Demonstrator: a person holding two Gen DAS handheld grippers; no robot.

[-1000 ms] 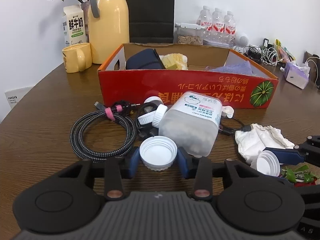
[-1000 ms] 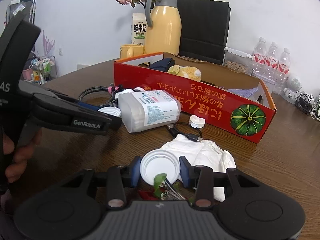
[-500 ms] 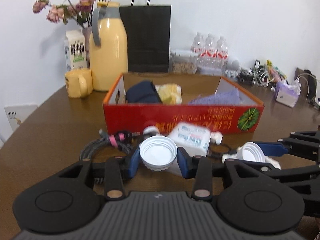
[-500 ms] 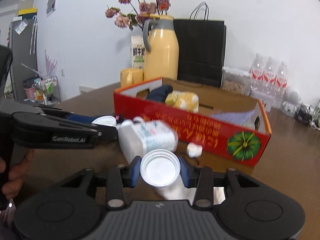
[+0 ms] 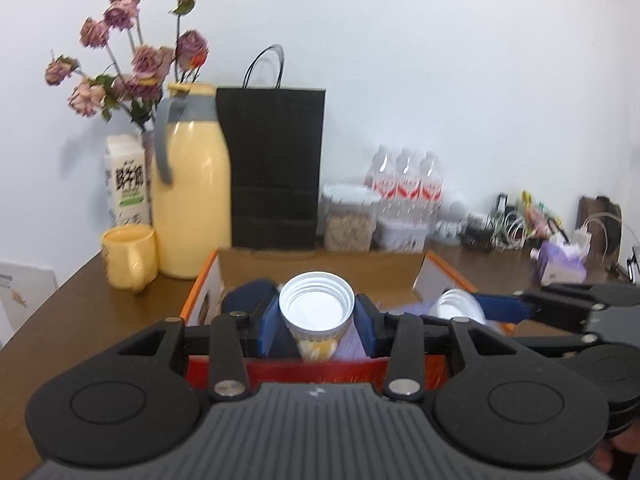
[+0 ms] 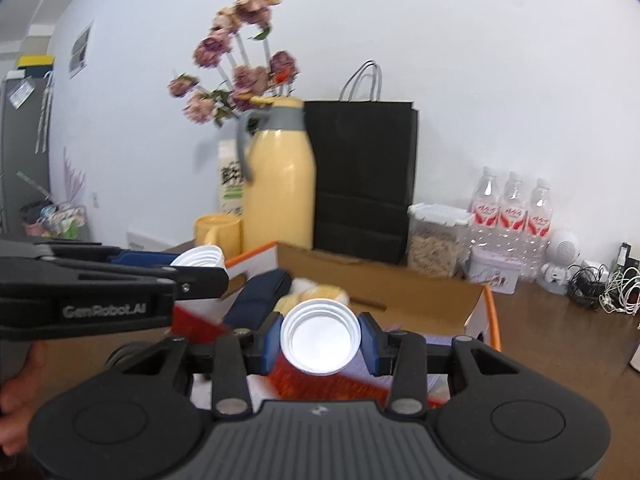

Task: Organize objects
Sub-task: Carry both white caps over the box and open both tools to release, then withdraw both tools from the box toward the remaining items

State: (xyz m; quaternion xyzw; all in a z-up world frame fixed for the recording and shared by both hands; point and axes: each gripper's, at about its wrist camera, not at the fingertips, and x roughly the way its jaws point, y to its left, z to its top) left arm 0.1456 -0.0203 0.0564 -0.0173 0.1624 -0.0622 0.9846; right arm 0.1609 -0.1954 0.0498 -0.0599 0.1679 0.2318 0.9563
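Observation:
My left gripper is shut on a white screw cap, held in the air above the near wall of the red cardboard box. My right gripper is shut on a second white cap, also above the box. The right gripper and its cap show at the right of the left wrist view. The left gripper and its cap show at the left of the right wrist view. The box holds a dark blue pouch, a yellow item and purple paper.
Behind the box stand a yellow thermos, a yellow mug, a milk carton, a vase of dried flowers, a black paper bag, a jar and water bottles. Cables and a tissue pack lie at far right.
Both grippers have lifted their caps off the table and moved forward over the box. The bottle, cable and tissue on the table have dropped out of view.

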